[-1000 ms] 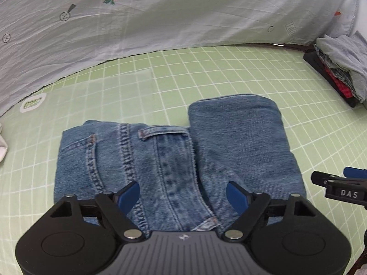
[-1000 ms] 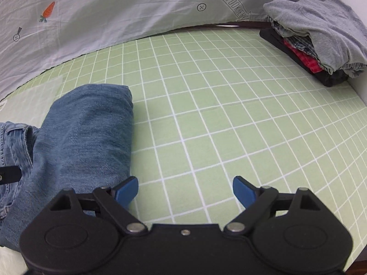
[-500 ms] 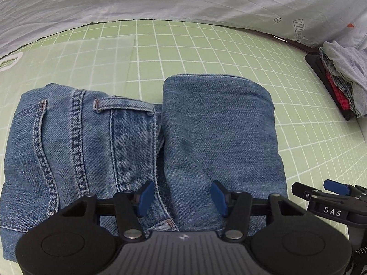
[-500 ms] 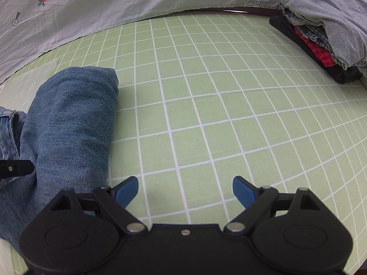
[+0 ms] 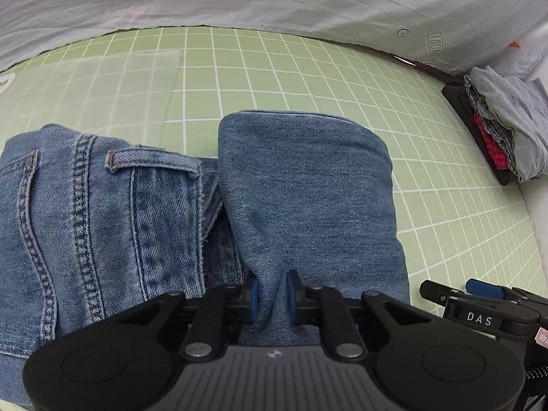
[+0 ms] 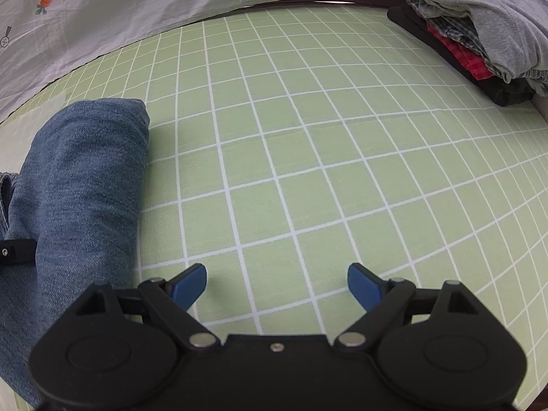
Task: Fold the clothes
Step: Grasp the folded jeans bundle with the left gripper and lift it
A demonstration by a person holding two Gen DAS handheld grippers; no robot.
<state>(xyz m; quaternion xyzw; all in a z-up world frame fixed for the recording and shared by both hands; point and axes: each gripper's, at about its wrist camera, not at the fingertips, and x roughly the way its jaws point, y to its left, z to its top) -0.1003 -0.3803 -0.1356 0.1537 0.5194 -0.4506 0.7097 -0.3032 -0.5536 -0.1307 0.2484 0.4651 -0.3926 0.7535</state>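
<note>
Since a second ago, left gripper (image 5: 272, 294) lowered, jaws closing, pinching folded blue denim jeans (image 5: 301, 185) on green gridded mat (image 6: 308, 144). Right gripper (image 6: 276, 284) spread wide beside them. Piled clothes (image 6: 479, 24) on black tray (image 6: 441, 48) far right.

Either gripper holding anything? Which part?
Left gripper is closing on a pinched ridge of the jeans at their near edge. Right gripper open, empty.

The letters "DAS" stand in white on the black body of the right gripper (image 5: 479, 311), at the near right of the left wrist view. Printed lettering on the grey sheet (image 6: 137, 3) at the far edge is cut off and unreadable.
</note>
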